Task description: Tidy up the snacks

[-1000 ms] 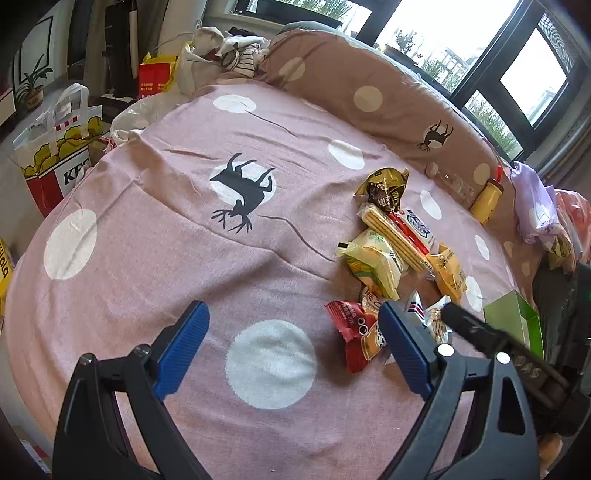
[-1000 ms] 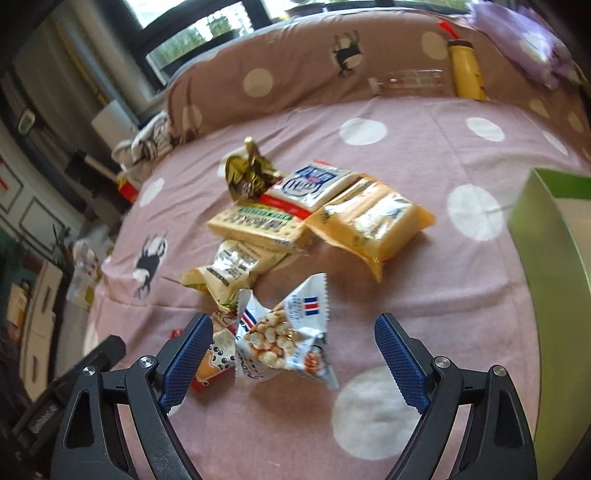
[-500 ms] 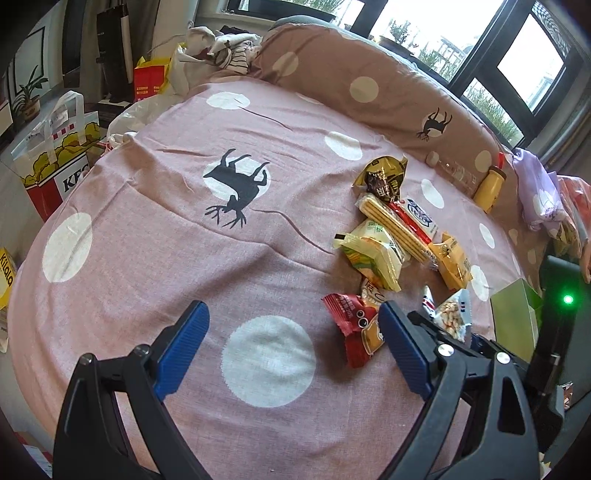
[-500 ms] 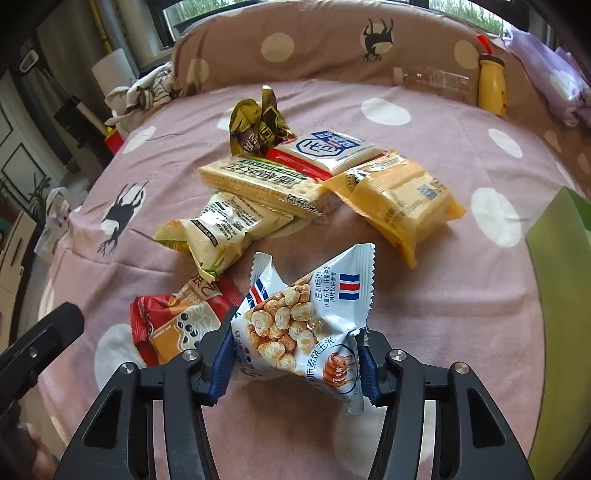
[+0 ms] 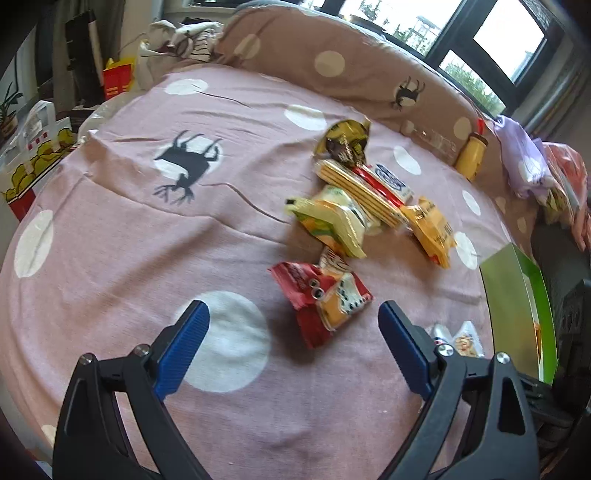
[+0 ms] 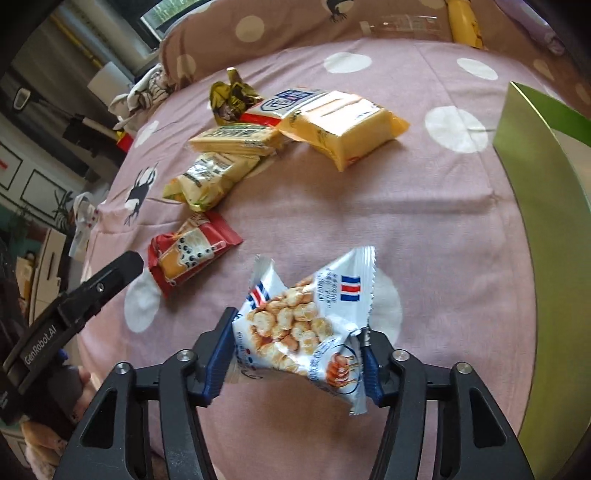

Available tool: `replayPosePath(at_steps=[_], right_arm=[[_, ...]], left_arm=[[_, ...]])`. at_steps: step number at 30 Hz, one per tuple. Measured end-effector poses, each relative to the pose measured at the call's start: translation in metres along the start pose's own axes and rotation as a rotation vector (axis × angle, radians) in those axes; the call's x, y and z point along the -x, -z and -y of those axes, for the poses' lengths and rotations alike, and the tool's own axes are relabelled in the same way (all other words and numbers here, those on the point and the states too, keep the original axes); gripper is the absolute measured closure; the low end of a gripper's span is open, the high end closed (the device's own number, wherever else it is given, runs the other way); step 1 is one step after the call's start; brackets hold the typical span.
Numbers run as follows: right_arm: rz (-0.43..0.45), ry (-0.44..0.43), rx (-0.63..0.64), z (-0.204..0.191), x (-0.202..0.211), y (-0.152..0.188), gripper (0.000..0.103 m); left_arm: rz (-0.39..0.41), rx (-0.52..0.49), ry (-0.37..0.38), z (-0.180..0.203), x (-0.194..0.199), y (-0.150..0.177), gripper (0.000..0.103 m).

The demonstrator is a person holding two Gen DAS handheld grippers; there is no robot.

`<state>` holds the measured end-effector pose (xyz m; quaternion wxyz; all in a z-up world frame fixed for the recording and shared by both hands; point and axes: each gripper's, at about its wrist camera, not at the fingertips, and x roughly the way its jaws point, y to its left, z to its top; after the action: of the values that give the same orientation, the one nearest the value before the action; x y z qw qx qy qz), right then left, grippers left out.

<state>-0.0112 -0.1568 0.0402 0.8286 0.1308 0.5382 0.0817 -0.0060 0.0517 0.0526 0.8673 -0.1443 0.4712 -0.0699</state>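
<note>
My right gripper (image 6: 297,356) is shut on a white popcorn snack bag (image 6: 306,317) and holds it above the pink spotted cloth. The bag also shows in the left wrist view (image 5: 463,338), behind my right finger. My left gripper (image 5: 291,347) is open and empty, just short of a red bubble-tea snack pack (image 5: 323,299), which also shows in the right wrist view (image 6: 188,251). Beyond lie a pale green pack (image 5: 332,225), a long yellow wafer pack (image 5: 360,190), an orange pack (image 5: 432,229) and a gold wrapper (image 5: 345,142).
A green box (image 6: 543,206) stands at the right, also in the left wrist view (image 5: 517,306). A yellow bottle (image 5: 471,153) and a clear bottle (image 6: 404,26) lie by the brown spotted cushion (image 5: 332,62). A KFC bag (image 5: 29,162) stands off the left edge.
My right gripper closed on the popcorn bag and lifted it off the cloth toward the green box. My left gripper moved forward toward the red pack, still open.
</note>
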Motion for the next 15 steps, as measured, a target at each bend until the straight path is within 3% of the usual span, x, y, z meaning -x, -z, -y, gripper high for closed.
replayPosePath(at_steps=[3, 10, 15], right_arm=[[0.059, -0.019, -0.023, 0.011, 0.016, -0.003, 0.024], [0.169, -0.106, -0.098, 0.037, 0.043, -0.007, 0.024], [0.136, -0.145, -0.098, 0.039, 0.034, -0.008, 0.024]], left_arm=[[-0.018, -0.012, 0.047, 0.008, -0.004, 0.004, 0.010], [-0.064, -0.070, 0.202, 0.038, -0.008, 0.016, 0.010], [-0.127, -0.105, 0.341, 0.061, -0.015, 0.029, 0.011]])
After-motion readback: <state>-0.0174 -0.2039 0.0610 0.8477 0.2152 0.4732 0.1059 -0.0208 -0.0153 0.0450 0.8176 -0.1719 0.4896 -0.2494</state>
